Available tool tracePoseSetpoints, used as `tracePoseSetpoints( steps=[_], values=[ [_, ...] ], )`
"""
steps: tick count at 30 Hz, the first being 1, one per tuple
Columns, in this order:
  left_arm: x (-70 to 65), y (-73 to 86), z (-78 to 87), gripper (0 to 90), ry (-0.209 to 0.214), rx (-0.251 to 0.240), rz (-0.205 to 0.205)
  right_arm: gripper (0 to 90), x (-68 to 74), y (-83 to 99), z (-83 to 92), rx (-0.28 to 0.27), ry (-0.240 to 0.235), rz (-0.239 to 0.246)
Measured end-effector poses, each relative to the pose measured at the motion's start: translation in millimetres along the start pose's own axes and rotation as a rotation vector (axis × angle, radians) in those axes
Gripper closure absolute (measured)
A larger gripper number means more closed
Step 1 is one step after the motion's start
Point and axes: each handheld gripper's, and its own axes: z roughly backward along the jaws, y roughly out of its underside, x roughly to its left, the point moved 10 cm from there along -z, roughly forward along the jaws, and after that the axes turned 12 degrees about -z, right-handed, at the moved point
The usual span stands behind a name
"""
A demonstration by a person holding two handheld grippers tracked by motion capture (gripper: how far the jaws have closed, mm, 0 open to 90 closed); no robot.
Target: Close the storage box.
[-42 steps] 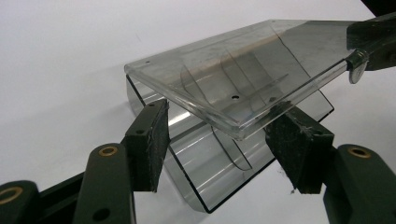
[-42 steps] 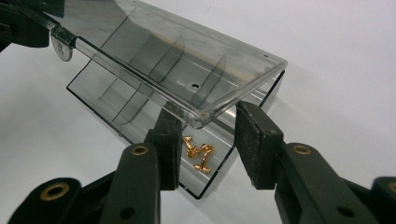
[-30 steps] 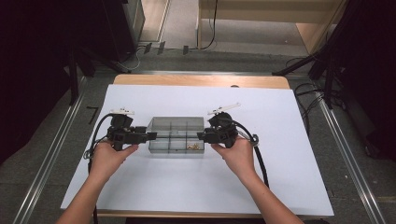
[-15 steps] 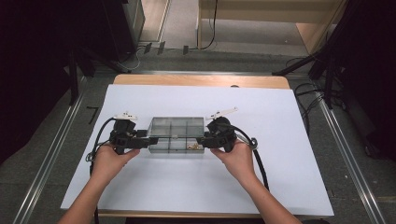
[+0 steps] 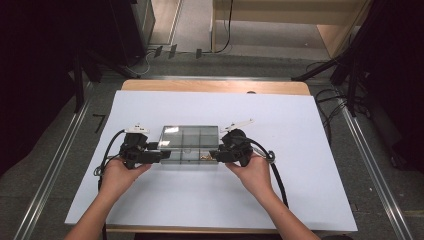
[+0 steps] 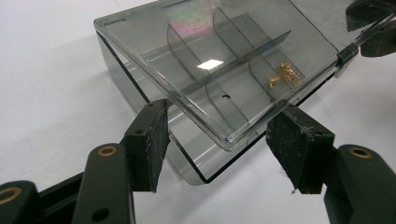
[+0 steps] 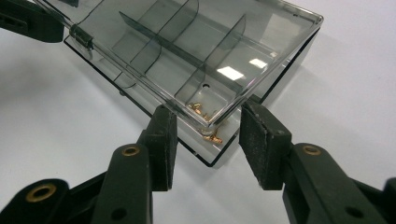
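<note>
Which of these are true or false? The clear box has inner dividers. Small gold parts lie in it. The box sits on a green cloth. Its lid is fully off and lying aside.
1. The clear plastic compartment box has inner dividers: true.
2. Small gold metal parts lie in one compartment: true.
3. The box sits on a green cloth: false; it rests on a white table surface.
4. The lid is off and lying aside: false; the lid sits over the box, tilted, with a gap at the near corner.

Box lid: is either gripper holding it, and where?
Cannot tell. The lid has its near corners between the jaws of the left gripper and the right gripper, whose jaws have just been opening; pad pressure is unclear.
</note>
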Motion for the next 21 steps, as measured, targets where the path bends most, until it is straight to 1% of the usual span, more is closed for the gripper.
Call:
tracePoseSetpoints(
  steps=[3, 6, 8, 12, 17, 21],
  values=[
    [-1.0, 3.1, -1.5, 40.3, 0.003, -0.008, -0.007, 57.5, -0.6, 1.8, -1.2, -0.004, 0.000, 0.005],
    [-0.9, 6.2, -2.7, 40.3, -0.002, 0.004, -0.014, 56.8, -1.2, 5.1, -3.9, 0.009, 0.007, 0.013],
    [-1.1, 7.0, -3.5, 40.3, 0.003, 0.009, -0.019, 56.7, -1.5, 6.0, -5.4, 0.009, 0.005, 0.014],
    [-1.9, 8.0, -5.6, 40.2, 0.000, 0.006, -0.031, 56.5, -1.5, 7.5, -7.3, 0.013, 0.010, 0.014],
    [-1.9, 10.2, -7.5, 40.2, 0.009, 0.009, -0.035, 56.1, -2.1, 9.4, -9.8, 0.019, 0.010, 0.013],
    [-1.9, 12.1, -9.0, 40.1, 0.008, 0.014, -0.036, 55.8, -2.9, 11.1, -11.6, 0.024, 0.012, 0.010]
  ],
)
